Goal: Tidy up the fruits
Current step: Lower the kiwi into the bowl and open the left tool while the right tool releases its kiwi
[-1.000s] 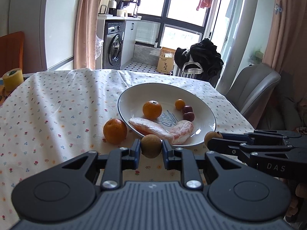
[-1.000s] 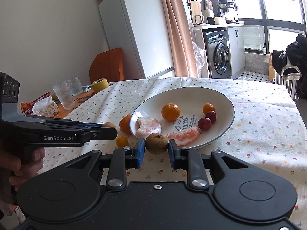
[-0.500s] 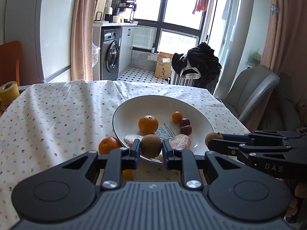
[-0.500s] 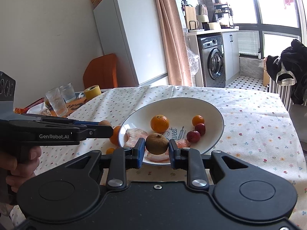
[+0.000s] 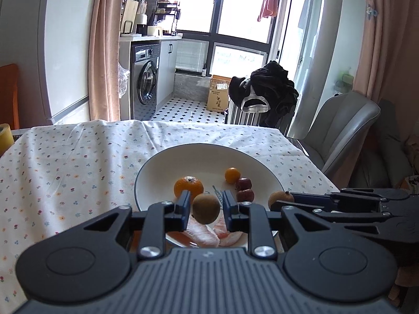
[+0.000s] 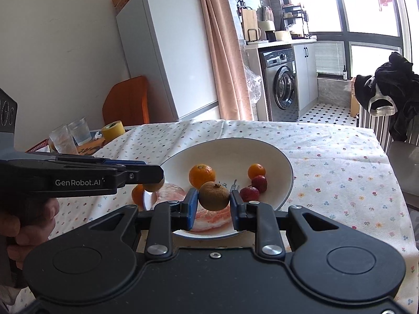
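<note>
Fruits sit in both your claws: at lower centre of the left wrist view your left claw [image 5: 206,208] pinches a brown round fruit [image 5: 206,208] between its blue pads, held above the near rim of the white plate [image 5: 167,162]. Lower centre in the right wrist view, your right claw [image 6: 213,204] pinches a second brown fruit [image 6: 214,195], also over the plate's near edge. Under both lie peeled pink citrus segments [image 6: 212,216]. Farther in, at mid-frame, the plate holds a mandarin [image 5: 188,187], a small orange fruit [image 5: 232,174] and two dark red fruits [image 5: 244,189] close together. Another orange [image 6: 137,193] lies just outside the plate's left rim on the flowered worktop [image 5: 65,170]. At the worktop's far left edge stand two clear cups [image 6: 70,136] and a yellow tape roll [image 6: 113,128].
</note>
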Tool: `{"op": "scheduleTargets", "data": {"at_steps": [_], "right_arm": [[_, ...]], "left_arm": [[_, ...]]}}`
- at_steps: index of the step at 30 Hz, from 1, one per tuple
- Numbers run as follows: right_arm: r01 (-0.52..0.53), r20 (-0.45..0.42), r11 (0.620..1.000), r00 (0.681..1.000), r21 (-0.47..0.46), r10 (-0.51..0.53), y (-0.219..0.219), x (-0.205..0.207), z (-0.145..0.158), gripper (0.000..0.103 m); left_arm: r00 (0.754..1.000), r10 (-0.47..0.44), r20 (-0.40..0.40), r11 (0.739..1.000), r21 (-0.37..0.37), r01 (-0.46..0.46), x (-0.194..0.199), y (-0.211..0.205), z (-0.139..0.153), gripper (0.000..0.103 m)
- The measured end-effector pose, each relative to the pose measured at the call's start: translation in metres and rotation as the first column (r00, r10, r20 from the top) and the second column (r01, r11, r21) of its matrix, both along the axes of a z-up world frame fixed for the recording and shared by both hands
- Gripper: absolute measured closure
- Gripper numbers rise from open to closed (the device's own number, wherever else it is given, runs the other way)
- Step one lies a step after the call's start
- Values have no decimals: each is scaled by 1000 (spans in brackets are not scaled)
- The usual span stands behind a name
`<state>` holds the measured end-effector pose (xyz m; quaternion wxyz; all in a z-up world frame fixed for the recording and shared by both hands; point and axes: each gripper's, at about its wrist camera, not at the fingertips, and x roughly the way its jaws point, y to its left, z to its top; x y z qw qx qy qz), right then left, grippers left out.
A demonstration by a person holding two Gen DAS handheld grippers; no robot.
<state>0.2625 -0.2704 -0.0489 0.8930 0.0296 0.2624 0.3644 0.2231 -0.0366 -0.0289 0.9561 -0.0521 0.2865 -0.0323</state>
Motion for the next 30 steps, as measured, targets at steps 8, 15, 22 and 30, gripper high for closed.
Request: {"op": "scheduleTargets", "data": {"at_steps": [8, 15, 22, 30], "right_arm": [[17, -6, 1000, 1000, -6, -17, 1, 3, -1, 78], [28, -2, 1000, 1000, -8, -28, 4, 1, 1, 71], [17, -5, 1000, 1000, 0, -17, 6, -7, 3, 61], [-8, -3, 1000, 1000, 0, 8, 13, -20, 5, 53]], "left_arm": [[999, 15, -37, 1000, 3, -15, -3, 6, -1, 63], [999, 38, -32, 999, 3, -38, -15, 17, 1, 45], [997, 73, -30, 997, -4, -73, -26, 33, 0, 32], [993, 111, -36, 994, -11, -112, -40, 48, -5, 22]]}}
